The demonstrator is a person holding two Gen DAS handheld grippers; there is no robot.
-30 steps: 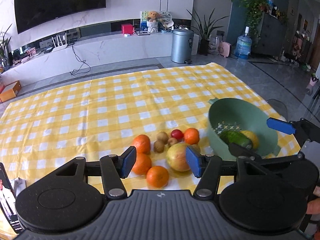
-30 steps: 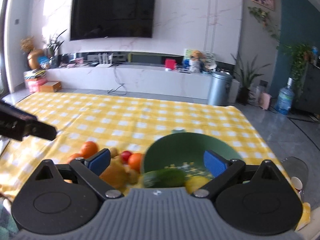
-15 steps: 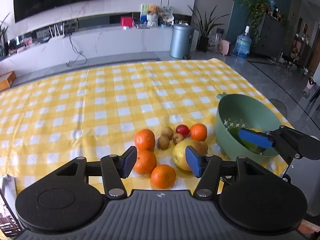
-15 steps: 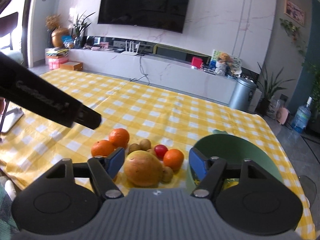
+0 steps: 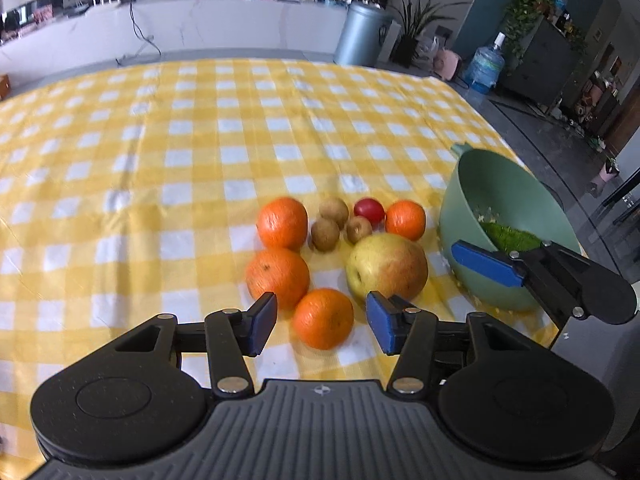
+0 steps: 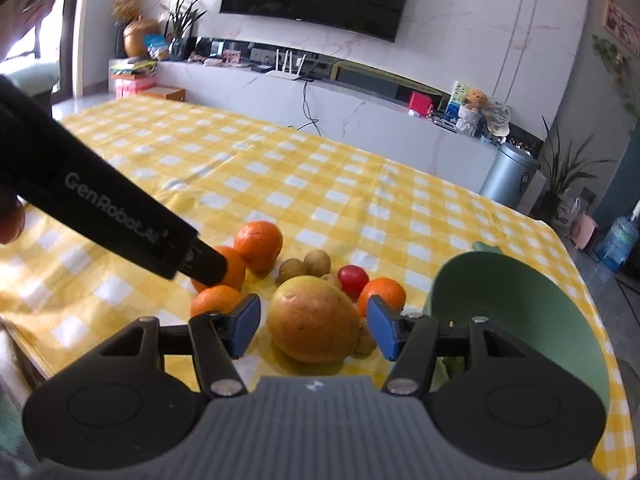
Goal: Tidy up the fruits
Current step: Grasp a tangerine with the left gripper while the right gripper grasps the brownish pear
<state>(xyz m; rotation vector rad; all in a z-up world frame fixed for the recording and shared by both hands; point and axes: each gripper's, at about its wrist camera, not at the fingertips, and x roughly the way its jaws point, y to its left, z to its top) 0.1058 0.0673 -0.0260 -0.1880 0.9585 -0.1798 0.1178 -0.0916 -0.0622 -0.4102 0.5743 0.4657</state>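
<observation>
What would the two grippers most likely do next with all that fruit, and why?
Probably the left gripper eases down and closes on the nearest orange, which lies between its open jaws, untouched; they have just been closing. The right gripper likewise frames the big apple. The green bowl stands beside the pile.

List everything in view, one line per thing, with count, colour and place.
oranges: four, orange, cluster on the tablecloth
large fruit: one, yellow-red, right of the oranges
small brown fruits: three, brown, middle of the cluster
small red fruit: one, red, behind the large fruit
bowl: one, green, right of the fruit, something green inside
tablecloth: one, yellow-white check
bin: one, grey, on the floor beyond
left tongs: jaws open, just been closing, around the nearest orange
right tongs: jaws open, just been closing, around the large fruit
</observation>
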